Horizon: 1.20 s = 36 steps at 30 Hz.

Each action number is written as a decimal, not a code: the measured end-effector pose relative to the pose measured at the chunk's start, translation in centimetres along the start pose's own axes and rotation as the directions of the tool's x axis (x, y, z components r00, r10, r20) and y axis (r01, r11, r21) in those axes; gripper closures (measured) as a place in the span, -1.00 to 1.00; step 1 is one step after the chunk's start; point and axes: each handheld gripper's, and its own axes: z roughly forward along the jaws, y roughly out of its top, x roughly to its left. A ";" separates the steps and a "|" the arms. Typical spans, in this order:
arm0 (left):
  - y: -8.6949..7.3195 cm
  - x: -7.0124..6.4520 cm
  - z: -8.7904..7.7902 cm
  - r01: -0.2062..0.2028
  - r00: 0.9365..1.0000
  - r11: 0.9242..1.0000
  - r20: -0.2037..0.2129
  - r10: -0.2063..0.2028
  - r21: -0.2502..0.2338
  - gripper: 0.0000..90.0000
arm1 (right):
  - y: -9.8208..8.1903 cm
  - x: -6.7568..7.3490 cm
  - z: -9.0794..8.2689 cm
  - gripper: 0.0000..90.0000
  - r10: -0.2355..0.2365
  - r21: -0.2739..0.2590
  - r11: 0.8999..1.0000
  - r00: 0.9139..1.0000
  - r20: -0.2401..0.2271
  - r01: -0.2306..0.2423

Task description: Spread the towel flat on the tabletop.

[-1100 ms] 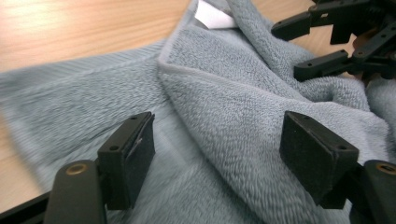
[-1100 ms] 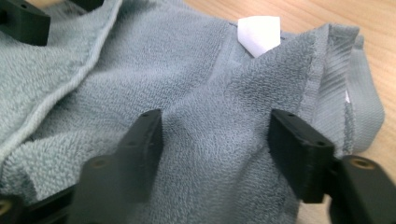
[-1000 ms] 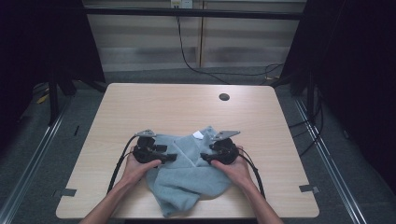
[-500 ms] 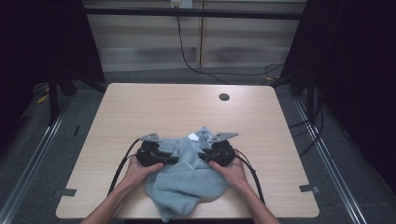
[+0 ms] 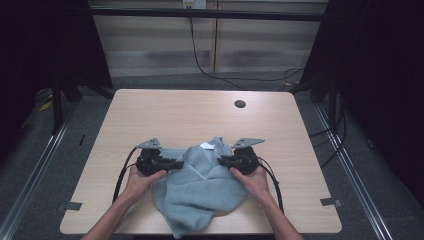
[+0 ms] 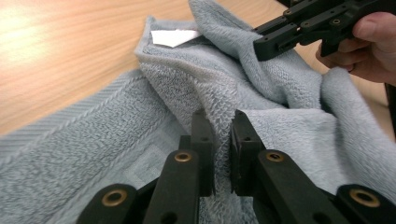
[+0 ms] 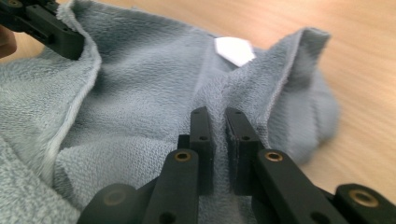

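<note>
One grey towel (image 5: 200, 187), one white tag (image 5: 206, 145), two grippers pinching it, one table (image 5: 175, 115)

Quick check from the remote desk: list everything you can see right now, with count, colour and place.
towel: one, grey-blue, crumpled at the table's near middle, one end over the near edge
label: one, white, on the towel's far fold
table: one, light wood
cable port: one, dark, round, far right of the tabletop
floor cable: one, black, beyond the table
left claw: one, black, pinching a towel fold; jaws have just been closing
right claw: one, black, pinching another fold; jaws have just been closing
hands: two, one behind each claw
</note>
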 end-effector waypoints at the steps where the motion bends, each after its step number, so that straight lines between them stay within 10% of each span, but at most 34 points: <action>1: 0.0 0.1 -0.3 -0.005 1.000 1.000 -0.003 0.005 -0.003 0.85 | 0.1 -0.1 -0.3 0.88 0.005 -0.008 1.000 1.000 0.006 -0.005; 16: 1.5 0.7 -5.4 0.034 0.998 0.983 -0.036 -0.041 -0.180 0.86 | 1.4 -2.9 -5.6 0.89 0.066 -0.151 0.987 0.993 0.101 -0.051; 36: 11.1 0.0 -14.8 -0.057 0.982 0.902 -0.189 -0.027 -0.427 0.88 | 13.9 -5.8 -15.6 0.91 0.096 -0.397 0.918 0.959 0.266 0.019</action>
